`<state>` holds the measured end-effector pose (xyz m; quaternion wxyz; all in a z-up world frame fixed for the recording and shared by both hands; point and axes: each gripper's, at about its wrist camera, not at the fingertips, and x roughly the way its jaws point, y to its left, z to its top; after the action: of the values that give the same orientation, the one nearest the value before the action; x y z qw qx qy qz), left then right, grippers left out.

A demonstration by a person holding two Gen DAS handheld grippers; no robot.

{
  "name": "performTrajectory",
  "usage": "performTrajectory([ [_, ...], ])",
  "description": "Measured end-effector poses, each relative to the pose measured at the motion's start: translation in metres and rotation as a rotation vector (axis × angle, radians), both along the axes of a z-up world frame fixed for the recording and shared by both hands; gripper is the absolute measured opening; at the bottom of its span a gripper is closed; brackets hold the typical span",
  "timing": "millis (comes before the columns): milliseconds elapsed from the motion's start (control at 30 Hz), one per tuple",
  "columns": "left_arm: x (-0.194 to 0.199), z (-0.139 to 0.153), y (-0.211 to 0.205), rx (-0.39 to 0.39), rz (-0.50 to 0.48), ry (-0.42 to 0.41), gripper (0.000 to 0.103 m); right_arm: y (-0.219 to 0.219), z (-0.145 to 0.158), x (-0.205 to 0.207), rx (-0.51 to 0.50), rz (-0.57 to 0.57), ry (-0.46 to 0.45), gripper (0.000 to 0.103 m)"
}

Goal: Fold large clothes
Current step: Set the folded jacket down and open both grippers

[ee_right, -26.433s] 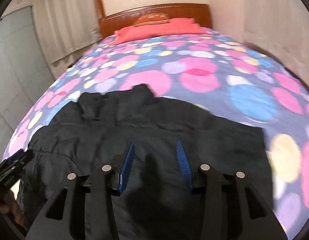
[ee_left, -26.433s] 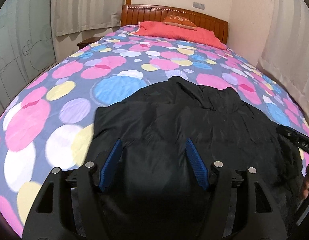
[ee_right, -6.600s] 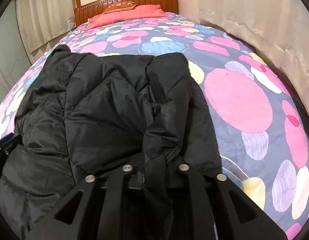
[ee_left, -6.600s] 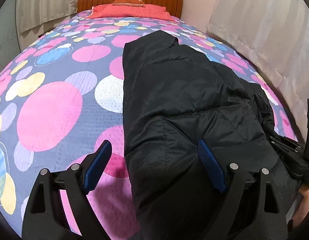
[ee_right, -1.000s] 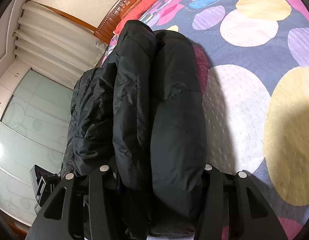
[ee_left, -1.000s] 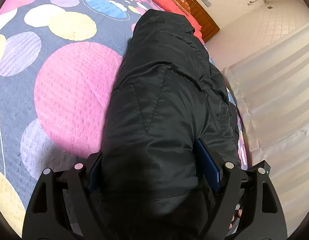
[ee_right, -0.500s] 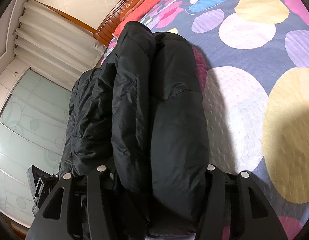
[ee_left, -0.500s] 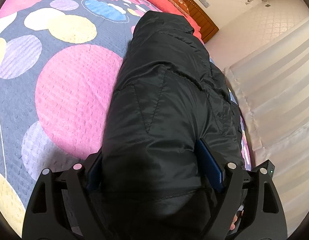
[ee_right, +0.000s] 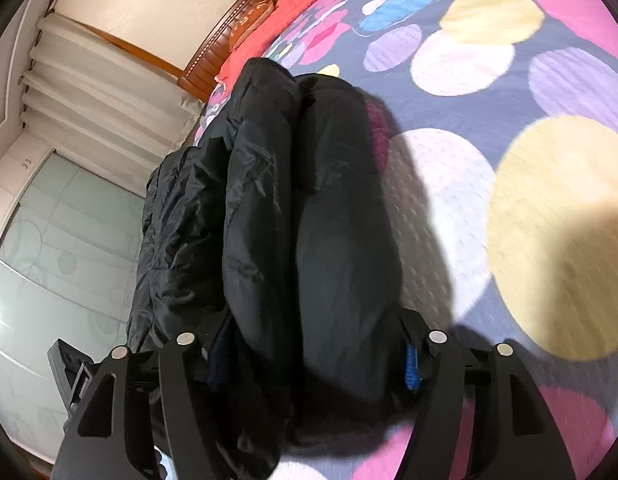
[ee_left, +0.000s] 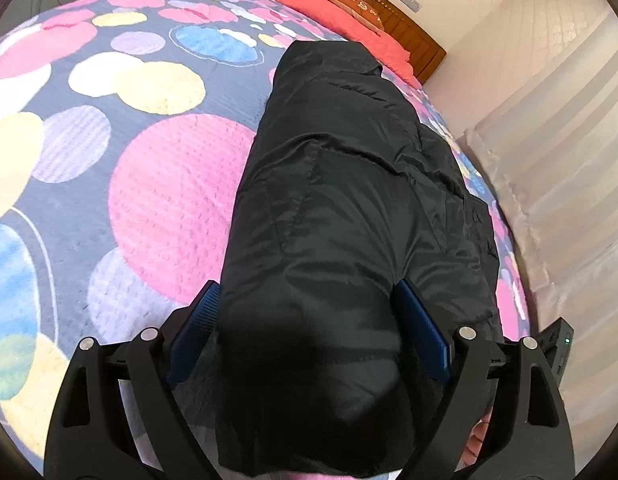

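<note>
A black puffer jacket [ee_left: 341, 184] lies folded into a long narrow bundle on the dotted bedspread [ee_left: 169, 200], its collar end toward the headboard. My left gripper [ee_left: 309, 312] straddles the near end with its jaws opening; the blue pads [ee_left: 197, 320] stand wide, and the puffy cloth fills the gap between them. In the right wrist view the same jacket [ee_right: 333, 208] shows as stacked rolls. My right gripper [ee_right: 313, 344] sits around its near end with the jaws opening, and a strip of its blue pad [ee_right: 411, 364] now shows beside the cloth.
Red pillows [ee_left: 341, 12] lie against a wooden headboard [ee_left: 393, 4] at the far end. Pale curtains [ee_left: 569, 168] hang close along the bed's right side. Frosted sliding doors [ee_right: 49, 264] stand beyond the other side. Open bedspread [ee_right: 529, 160] stretches beside the jacket.
Both pairs of jaws have spread. The left pads show more of their faces, and the right pad, hidden by cloth before, now peeks out. The jacket bundle stays where it lay.
</note>
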<state>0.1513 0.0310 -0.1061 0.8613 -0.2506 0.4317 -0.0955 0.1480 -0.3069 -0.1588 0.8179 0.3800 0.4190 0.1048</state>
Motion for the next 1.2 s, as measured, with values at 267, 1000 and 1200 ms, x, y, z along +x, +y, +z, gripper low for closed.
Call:
performTrajectory([
  [267,-0.028,0.024,-0.010,0.121,0.018,-0.068,0.087,-0.002,0.027,-0.032,-0.131,-0.027,-0.027,0.065],
  [1000,-0.116,0.082,-0.026,0.462,0.099,-0.265,0.094,0.066,0.105,-0.104,-0.709,-0.036,-0.163,0.083],
  [1200,-0.127,0.093,-0.027,0.464,0.099,-0.282,0.095,0.081,0.120,-0.112,-0.771,-0.035,-0.197,0.083],
])
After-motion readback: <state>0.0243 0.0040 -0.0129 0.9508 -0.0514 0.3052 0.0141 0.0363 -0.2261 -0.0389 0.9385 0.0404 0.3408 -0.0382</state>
